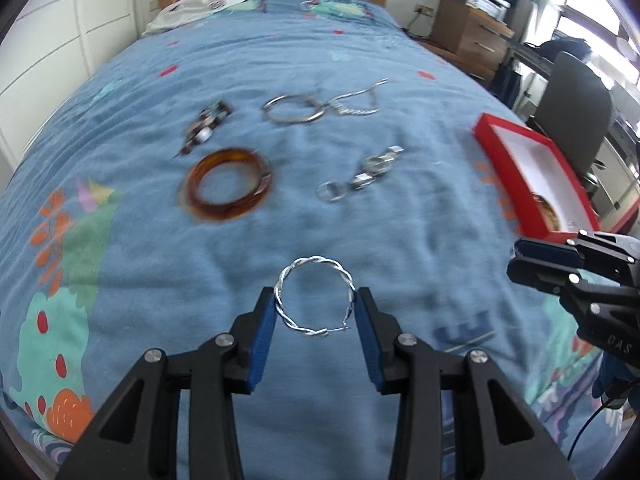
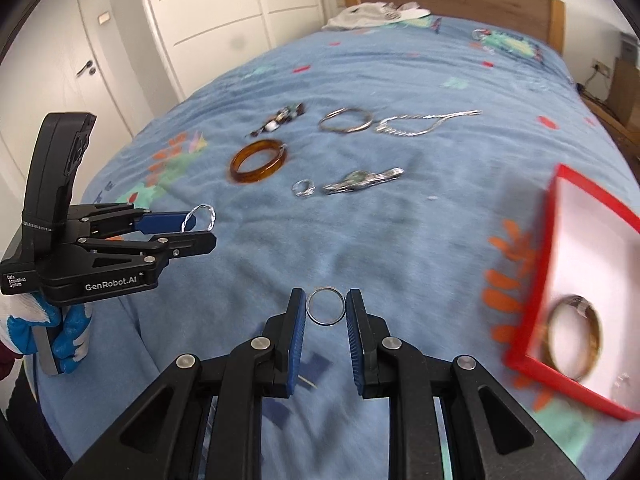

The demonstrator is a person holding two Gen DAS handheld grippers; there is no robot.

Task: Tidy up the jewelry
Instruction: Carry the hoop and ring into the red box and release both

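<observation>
1. The left hand-held gripper [image 1: 316, 312] is clamped on a twisted silver hoop [image 1: 315, 298], its blue pads pressing the hoop's two sides and holding it clear of the bed [image 1: 280, 60]. In the right wrist view the same gripper is gripped by a hand [image 2: 60, 336] in a blue and white glove.
2. The right hand-held gripper [image 2: 325, 307] is closed on a thin silver ring [image 2: 325, 306], the ring upright between its blue pads, above the bedspread.
3. The bed, covered in a blue patterned spread, carries all the loose jewelry; it serves as the landmark below.
4. A red box [image 2: 536, 280] with a white lining sits near the bed's right edge, seen blurred. Inside it lies a golden bangle [image 2: 574, 336] toward the near corner.
5. An amber bangle [image 1: 230, 186] lies flat on the bed's middle, left of centre.
6. A pair of plain silver bangles [image 1: 292, 109] rests farther up the bed, beyond the amber bangle and toward the headboard.
7. A silver chain [image 1: 356, 102] lies just to the right of the silver bangles, touching or nearly touching them; which one cannot be told.
8. A silver watch [image 2: 362, 180] lies on the bed's middle, to the right of the amber bangle.
9. A beaded piece [image 1: 206, 126] in dark and pale tones lies left of the silver bangles, beyond the amber bangle.
10. A small silver ring [image 2: 303, 188] lies on the bed just at the watch's left end.
</observation>
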